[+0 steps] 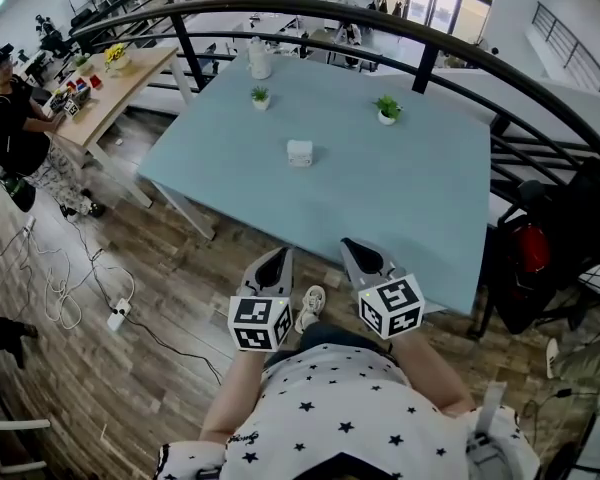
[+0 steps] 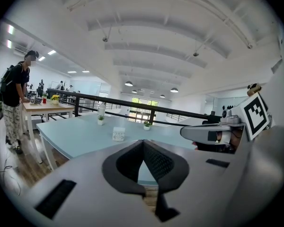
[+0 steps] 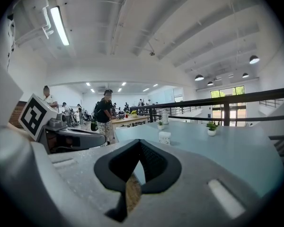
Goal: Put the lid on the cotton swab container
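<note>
A small white cotton swab container (image 1: 300, 152) stands near the middle of the light blue table (image 1: 400, 188), far ahead of both grippers. It shows again as a small container (image 2: 118, 134) in the left gripper view and as a small container (image 3: 164, 137) in the right gripper view. Whether its lid is on or apart is too small to tell. My left gripper (image 1: 273, 265) and right gripper (image 1: 363, 256) hang side by side before the table's near edge, over the wooden floor. The left gripper (image 2: 143, 143) and the right gripper (image 3: 140, 143) are both shut, with nothing held.
Two small potted plants (image 1: 260, 96) (image 1: 386, 109) and a white bottle (image 1: 260, 58) stand further back on the table. A black railing (image 1: 310, 8) curves behind it. A person (image 1: 15, 118) stands by a wooden table (image 1: 120, 83) at left. A dark bag (image 1: 528, 258) sits at right.
</note>
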### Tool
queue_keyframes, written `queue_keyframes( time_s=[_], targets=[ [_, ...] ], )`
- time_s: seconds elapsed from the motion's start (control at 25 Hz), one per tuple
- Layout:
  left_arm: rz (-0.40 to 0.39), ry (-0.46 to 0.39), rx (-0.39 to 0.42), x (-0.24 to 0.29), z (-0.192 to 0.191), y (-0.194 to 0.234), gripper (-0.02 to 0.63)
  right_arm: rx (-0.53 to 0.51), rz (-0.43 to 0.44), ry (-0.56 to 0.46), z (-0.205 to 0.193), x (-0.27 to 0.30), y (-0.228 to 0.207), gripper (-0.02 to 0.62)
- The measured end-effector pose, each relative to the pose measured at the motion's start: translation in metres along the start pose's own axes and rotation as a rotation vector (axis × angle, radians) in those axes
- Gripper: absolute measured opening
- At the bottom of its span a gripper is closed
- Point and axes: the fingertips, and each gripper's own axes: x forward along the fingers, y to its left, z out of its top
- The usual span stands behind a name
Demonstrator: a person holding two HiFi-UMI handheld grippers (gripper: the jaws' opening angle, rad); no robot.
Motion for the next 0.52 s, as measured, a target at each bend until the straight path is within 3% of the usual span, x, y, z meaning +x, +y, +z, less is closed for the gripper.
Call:
queue_keyframes(
  time_s=[0.52],
  targets=[
    [0.008,-0.008,0.010,0.004,0.005,-0.002,0.003,0.010,-0.006,-0.024,0.009,-0.001,-0.014,0.006]
  ],
)
